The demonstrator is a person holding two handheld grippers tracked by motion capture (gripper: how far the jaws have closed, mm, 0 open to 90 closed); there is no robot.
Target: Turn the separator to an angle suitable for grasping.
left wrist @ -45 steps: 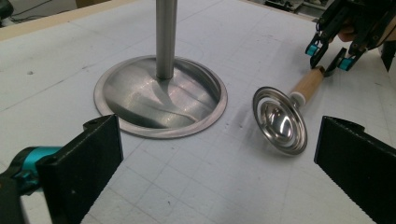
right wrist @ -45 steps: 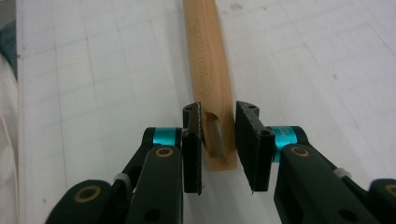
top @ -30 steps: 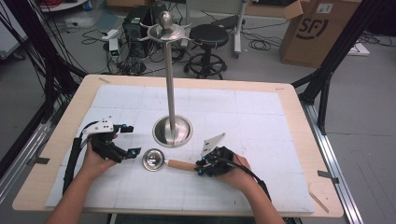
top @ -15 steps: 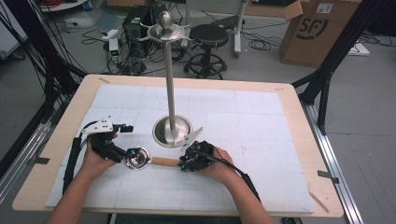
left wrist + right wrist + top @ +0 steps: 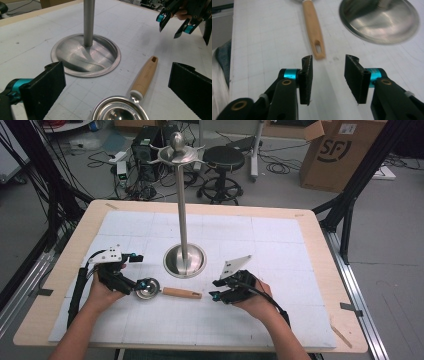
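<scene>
A small stainless-steel strainer with a pale wooden handle [image 5: 161,290] lies flat on the white gridded mat [image 5: 280,240], just in front of the tall polished steel stand with a round dished base [image 5: 185,260] and a set of hooks at its top. The bowl end points toward the person's left, the handle toward the right, with the hanging slot at the handle's free tip.

The left gripper [image 5: 134,284] sits right at the strainer's bowl. In the left gripper view its jaws stand wide apart on either side of the bowl rim [image 5: 120,110], not closed on it, so nothing is grasped yet. The right gripper [image 5: 216,289] lies near the handle's tip but clear of it; in the right gripper view its jaws are parted with a bare gap between them, and the slotted end of the handle [image 5: 318,48] lies just ahead of them on the mat.

Judged from this layout, the work is probably to hang the strainer on the stand, and it is at an early stage: the strainer rests on the table, neither gripper holds it, and the hooks above carry nothing. Grasping, lifting and threading the slot over a hook all remain.
</scene>
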